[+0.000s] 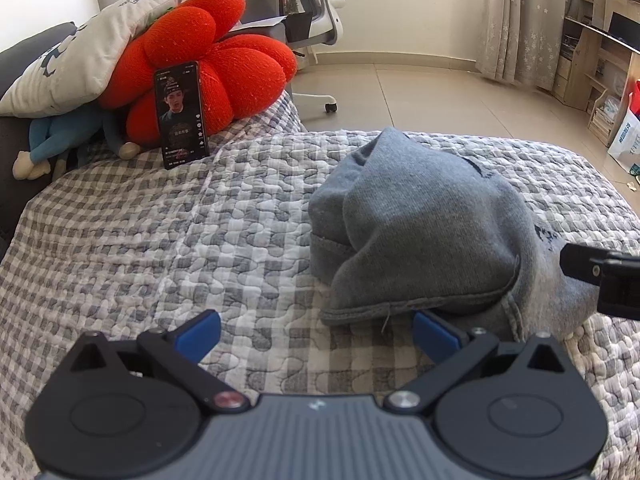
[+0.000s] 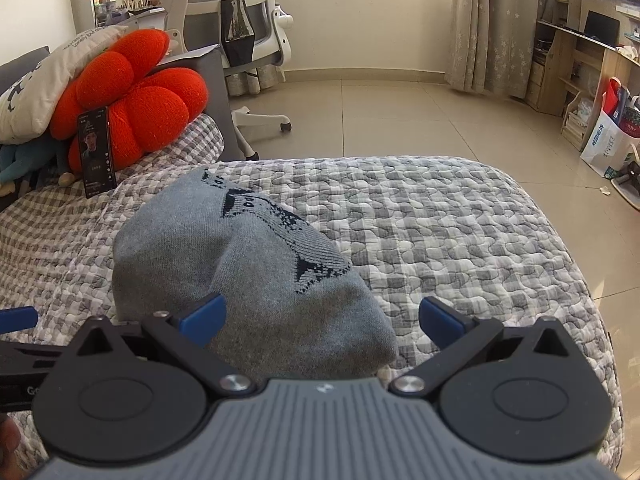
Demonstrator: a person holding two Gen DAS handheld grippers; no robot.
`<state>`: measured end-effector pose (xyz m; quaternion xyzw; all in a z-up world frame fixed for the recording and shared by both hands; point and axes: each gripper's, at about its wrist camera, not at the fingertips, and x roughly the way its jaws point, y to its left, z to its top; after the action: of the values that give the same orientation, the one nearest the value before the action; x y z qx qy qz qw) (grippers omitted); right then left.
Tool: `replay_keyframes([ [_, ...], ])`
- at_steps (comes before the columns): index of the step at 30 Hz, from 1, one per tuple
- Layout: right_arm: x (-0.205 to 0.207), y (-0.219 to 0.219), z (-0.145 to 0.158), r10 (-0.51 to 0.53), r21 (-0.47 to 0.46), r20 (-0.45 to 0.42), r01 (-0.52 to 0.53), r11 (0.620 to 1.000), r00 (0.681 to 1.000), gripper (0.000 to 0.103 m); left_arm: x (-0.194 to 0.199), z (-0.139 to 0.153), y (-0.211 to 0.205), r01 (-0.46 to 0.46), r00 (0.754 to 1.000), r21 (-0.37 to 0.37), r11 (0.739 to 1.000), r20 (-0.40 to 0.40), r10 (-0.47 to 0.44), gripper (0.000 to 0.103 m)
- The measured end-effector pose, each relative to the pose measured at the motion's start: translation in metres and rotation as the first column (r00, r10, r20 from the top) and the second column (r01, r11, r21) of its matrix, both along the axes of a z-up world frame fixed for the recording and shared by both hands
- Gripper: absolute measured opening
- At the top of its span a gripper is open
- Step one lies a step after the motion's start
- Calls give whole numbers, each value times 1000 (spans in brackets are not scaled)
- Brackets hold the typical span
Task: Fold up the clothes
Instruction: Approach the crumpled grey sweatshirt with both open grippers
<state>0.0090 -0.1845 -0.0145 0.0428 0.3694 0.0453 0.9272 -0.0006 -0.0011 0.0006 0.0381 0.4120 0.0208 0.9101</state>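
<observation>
A grey knit garment with a dark printed pattern lies bunched in a heap on the checked quilt. My left gripper is open, just in front of the heap's near hem, its right pad close to the hem. My right gripper is open, with the heap's near end between and under its fingers, its left pad against the cloth. The right gripper's black body shows at the right edge of the left wrist view. A blue pad of the left gripper shows at the left edge of the right wrist view.
A phone with a lit screen leans on a red flower cushion at the bed's head, with a white pillow and a blue plush toy. An office chair, tiled floor, curtain and wooden shelves lie beyond.
</observation>
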Motion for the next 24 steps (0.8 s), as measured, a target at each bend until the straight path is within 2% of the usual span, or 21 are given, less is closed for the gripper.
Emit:
replay_keyframes([
  [4, -5, -13, 4, 5, 25, 32, -5, 1000, 999, 103, -2, -1, -1, 5, 1000, 0, 1000, -1, -5, 103],
  [6, -12, -17, 4, -3, 6, 50, 3, 1000, 999, 103, -1, -1, 0, 5, 1000, -5, 1000, -10, -5, 103],
  [8, -4, 1, 1, -8, -51, 20, 9, 999, 1000, 103, 1, -1, 0, 4, 1000, -9, 1000, -10, -4, 103],
  [24, -4, 7, 2, -5, -52, 6, 5, 999, 1000, 103, 2, -6, -2, -2, 1000, -11, 1000, -17, 2, 103],
])
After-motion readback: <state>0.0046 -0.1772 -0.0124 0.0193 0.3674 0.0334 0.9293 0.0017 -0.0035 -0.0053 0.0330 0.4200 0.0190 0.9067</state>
